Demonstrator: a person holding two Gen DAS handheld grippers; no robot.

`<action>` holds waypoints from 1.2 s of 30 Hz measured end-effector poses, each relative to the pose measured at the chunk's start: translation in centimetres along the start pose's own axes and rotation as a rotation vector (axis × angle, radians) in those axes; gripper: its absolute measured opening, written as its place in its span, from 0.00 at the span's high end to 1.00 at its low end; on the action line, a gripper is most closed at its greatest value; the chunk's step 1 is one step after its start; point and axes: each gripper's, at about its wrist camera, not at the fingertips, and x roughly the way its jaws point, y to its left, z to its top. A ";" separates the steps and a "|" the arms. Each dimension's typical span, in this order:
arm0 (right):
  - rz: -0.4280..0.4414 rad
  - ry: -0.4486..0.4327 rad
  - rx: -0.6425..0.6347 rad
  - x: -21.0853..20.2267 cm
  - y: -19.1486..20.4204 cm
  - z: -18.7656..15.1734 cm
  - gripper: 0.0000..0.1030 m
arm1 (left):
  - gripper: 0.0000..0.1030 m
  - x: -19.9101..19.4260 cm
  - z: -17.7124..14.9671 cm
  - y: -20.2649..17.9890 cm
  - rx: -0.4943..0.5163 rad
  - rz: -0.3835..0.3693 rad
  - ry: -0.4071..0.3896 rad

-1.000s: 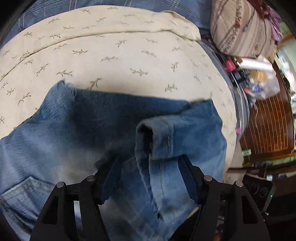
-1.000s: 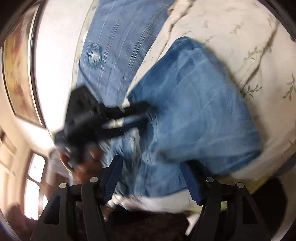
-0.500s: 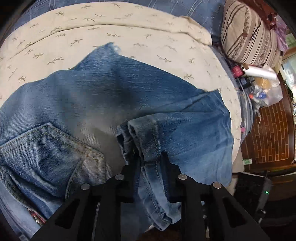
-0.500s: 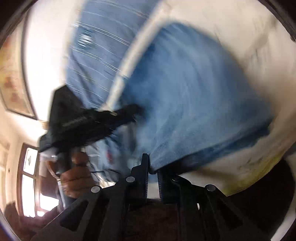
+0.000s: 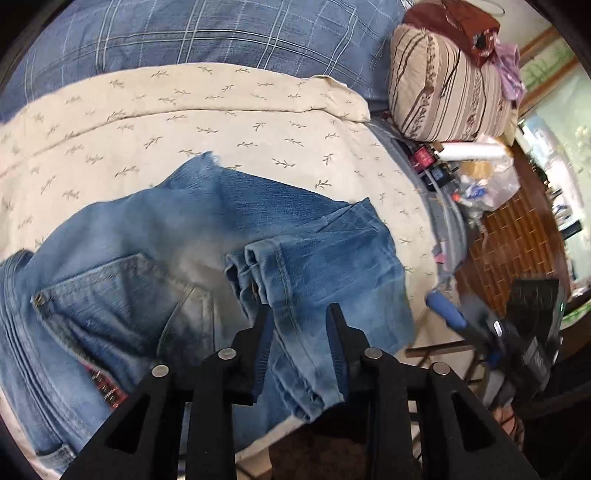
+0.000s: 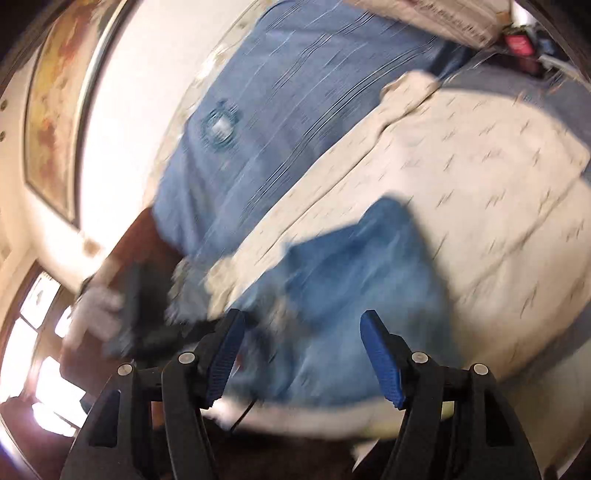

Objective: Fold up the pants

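Blue jeans point(image 5: 184, 236) lie folded on a cream sheet with leaf print point(image 5: 184, 122); a back pocket point(image 5: 122, 295) shows at the left. My left gripper point(image 5: 300, 314) stands partly open around the doubled leg hem point(image 5: 273, 273), which lies loose between its fingers. In the right wrist view, blurred by motion, the jeans point(image 6: 354, 280) lie ahead on the sheet. My right gripper point(image 6: 303, 321) is open and empty above their near edge. It also shows in the left wrist view point(image 5: 447, 310).
A blue plaid bedcover point(image 5: 221, 33) lies beyond the sheet. A striped bolster point(image 5: 447, 85), a plastic bag and small items point(image 5: 480, 177) sit at the bed's right end. Brick-pattern floor point(image 5: 517, 243) lies beyond. A framed picture point(image 6: 51, 110) hangs on the wall.
Both grippers have opened. The left let the leg hem down onto the jeans and widened its jaws. The right released the denim, pulled back and swung its view.
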 end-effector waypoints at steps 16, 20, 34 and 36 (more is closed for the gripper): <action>-0.231 0.060 -0.039 5.5 0.2 -2.2 0.24 | 0.68 -1.7 0.0 5.9 -0.124 0.063 0.026; -0.230 0.109 -0.205 6.9 4.9 -4.0 0.21 | 0.62 -7.5 -1.5 10.5 -0.207 0.065 -0.056; -0.251 0.352 -1.131 17.4 21.6 -19.7 0.19 | 0.49 -15.4 -10.6 27.8 -0.596 -0.081 -0.151; -0.274 0.360 -1.250 18.6 22.4 -21.7 0.17 | 0.48 -14.9 -11.0 29.2 -0.625 -0.143 -0.143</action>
